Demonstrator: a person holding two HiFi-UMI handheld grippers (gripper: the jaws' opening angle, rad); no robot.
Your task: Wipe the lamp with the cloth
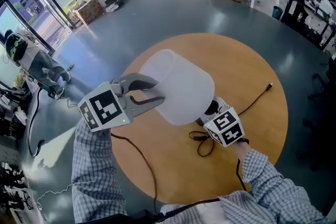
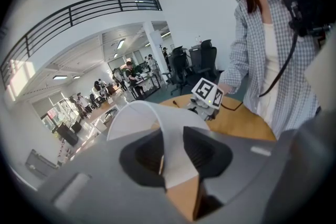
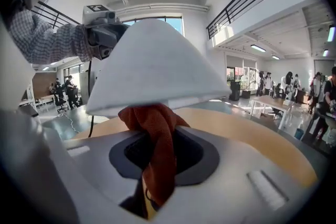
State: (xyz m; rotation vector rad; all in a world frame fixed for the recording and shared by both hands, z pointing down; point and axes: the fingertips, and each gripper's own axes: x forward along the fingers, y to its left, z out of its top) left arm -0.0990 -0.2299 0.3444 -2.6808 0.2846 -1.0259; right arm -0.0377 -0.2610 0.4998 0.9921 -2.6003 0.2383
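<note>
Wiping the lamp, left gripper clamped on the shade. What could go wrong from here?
1. The left gripper pinches only the thin rim of the lampshade; wiping pressure may crease it or pull it free.
2. The cloth hangs bunched in the right gripper and might slip out.
3. The cable loop lies near the right gripper and may snag.

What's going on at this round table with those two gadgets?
A person is cleaning a lamp with hand-held tongs, one pair in each hand. The left tongs pinch the rim of the white shade, holding it above the table. The right tongs grip a red cloth, its top bunched right under the shade's lower edge, seemingly touching it.
</note>
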